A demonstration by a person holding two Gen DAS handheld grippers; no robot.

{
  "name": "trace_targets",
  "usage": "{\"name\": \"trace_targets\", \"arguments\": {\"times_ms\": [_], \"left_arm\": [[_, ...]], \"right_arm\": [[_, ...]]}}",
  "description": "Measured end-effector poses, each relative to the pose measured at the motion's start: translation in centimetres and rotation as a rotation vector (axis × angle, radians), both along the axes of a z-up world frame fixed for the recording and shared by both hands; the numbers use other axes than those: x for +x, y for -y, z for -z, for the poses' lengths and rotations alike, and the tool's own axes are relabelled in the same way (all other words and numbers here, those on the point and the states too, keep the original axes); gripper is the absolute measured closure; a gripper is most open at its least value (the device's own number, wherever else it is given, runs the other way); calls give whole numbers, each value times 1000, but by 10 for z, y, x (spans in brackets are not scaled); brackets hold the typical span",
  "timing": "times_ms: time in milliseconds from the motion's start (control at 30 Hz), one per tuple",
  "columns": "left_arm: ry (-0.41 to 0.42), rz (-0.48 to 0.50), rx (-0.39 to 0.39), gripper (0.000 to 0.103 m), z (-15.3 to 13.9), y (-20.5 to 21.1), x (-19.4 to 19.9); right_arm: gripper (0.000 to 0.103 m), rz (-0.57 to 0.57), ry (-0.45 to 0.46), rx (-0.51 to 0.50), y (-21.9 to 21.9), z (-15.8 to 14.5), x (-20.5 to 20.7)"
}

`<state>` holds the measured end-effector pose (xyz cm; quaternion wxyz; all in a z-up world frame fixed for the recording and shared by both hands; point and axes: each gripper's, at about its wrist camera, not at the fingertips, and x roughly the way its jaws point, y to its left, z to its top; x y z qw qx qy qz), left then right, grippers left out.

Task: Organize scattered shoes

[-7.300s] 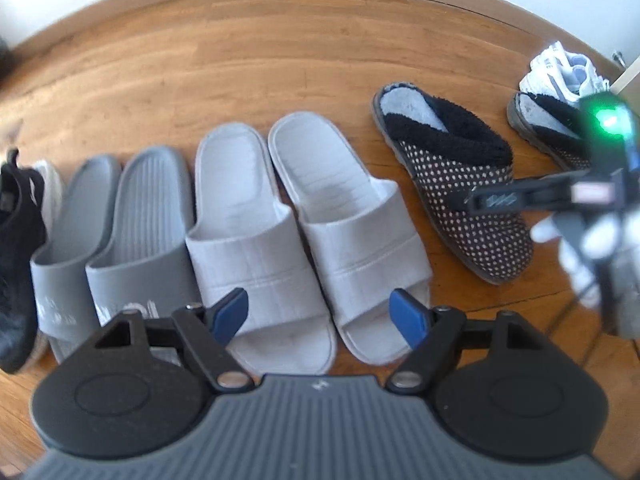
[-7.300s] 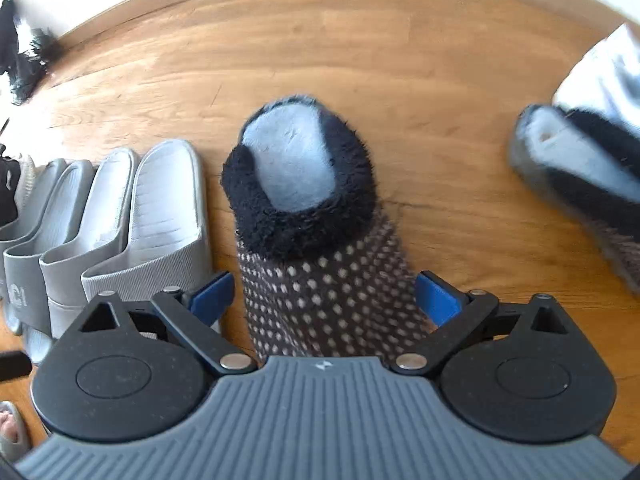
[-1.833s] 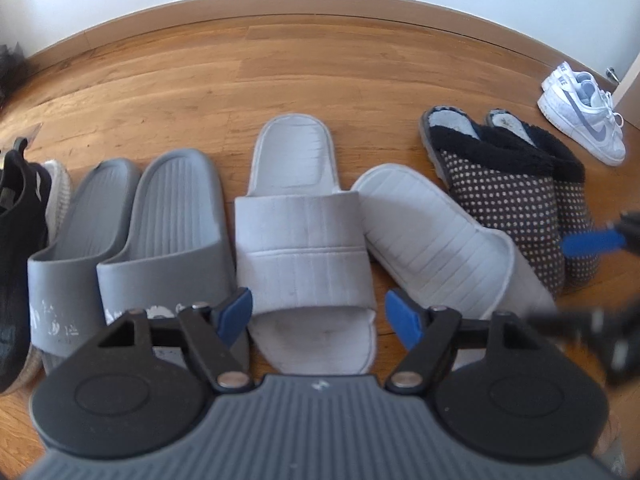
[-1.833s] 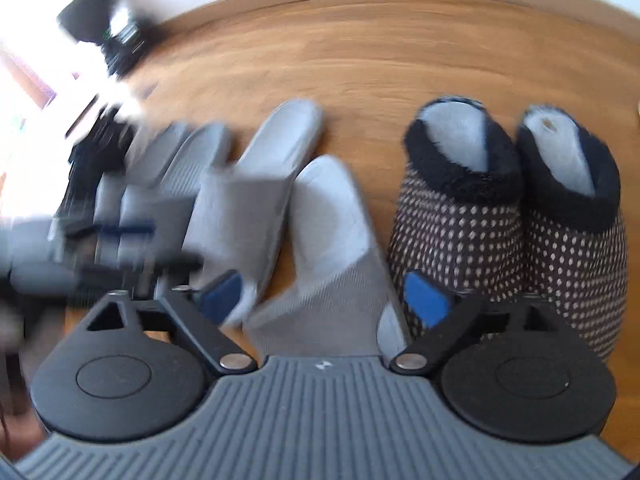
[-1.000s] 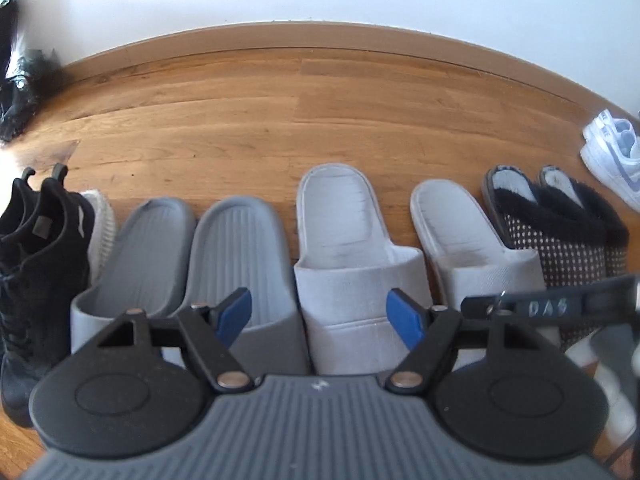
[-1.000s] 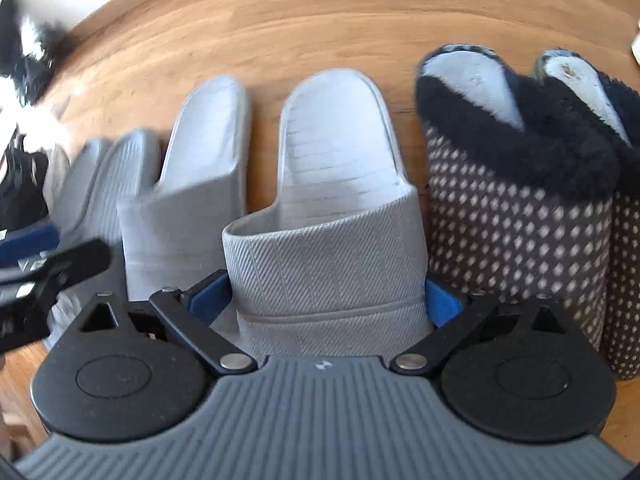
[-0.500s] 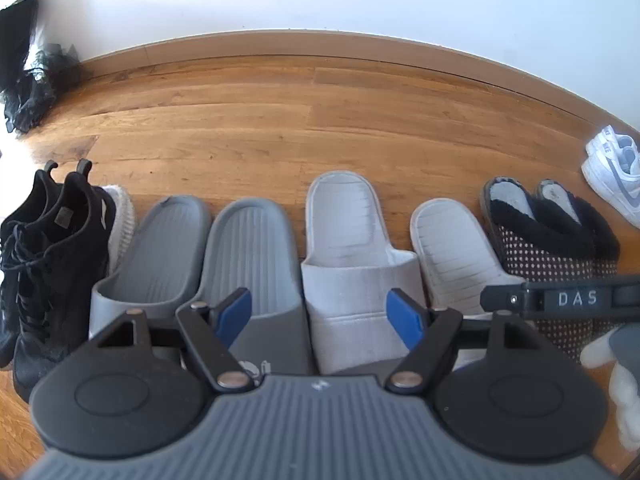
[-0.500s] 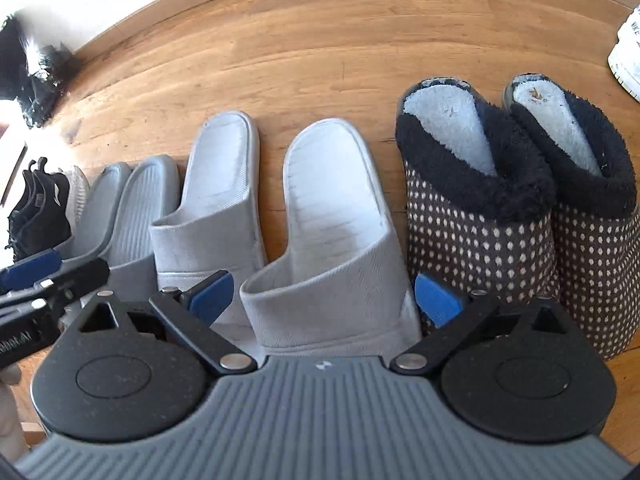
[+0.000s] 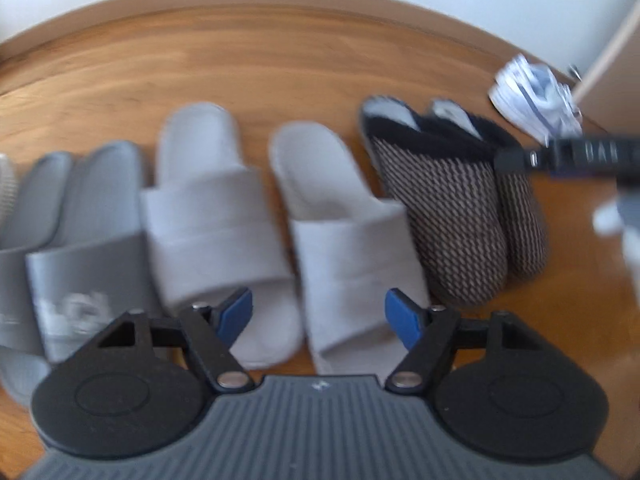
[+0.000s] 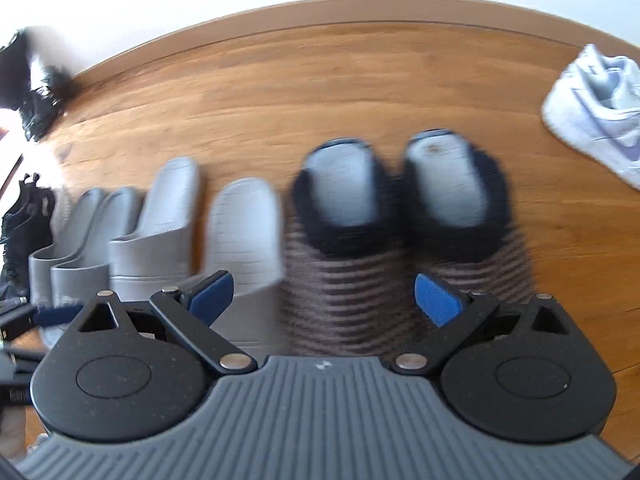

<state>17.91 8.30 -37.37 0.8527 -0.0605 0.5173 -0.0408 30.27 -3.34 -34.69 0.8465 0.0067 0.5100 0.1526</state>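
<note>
The shoes sit in a row on the wooden floor (image 9: 280,60): dark grey slides (image 9: 84,216) at the left, two pale grey slippers (image 9: 212,208) beside them, then the dotted fuzzy slippers (image 10: 396,216), while a white sneaker (image 10: 596,112) lies well apart at the far right, out of line and probably the next thing to fetch. The left tongs (image 9: 318,314) have just been narrowing and stand part open with nothing pressed between the pads, hanging over the toe of the right pale slipper (image 9: 340,232). The right tongs (image 10: 322,294) are spread wide and empty above the fuzzy pair. The risk, as I judge it, is that a low sweep toward the sneaker clips a slipper already placed and knocks it askew, or that the two tools cross, since the right one juts into the left view. Both pictures are smeared by motion, so the slippers' pattern reads as streaks. Whether a second sneaker lies behind the first is unclear, and the black shoes (image 10: 24,216) at the far left are cut off.
</note>
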Motion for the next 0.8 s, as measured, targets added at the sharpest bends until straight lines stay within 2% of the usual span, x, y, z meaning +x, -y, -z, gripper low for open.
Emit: {"name": "trace_targets", "arguments": {"times_ms": [100,233,300,500,800], "left_arm": [[1,-8,40,57,14,9,6],[43,-27,112,58,22,14,14],[64,-29,135,62,22,17,17],[82,-77,153,62,18,14,29],[107,-75,209,61,17,22,44]], "right_arm": [[4,16,-2,-9,23,8,13],[5,32,-8,-39,44,13,26],[5,32,-18,-33,54,13,29],[5,34,-41,-22,76,24,40],[4,44,-126,55,90,44,53]]}}
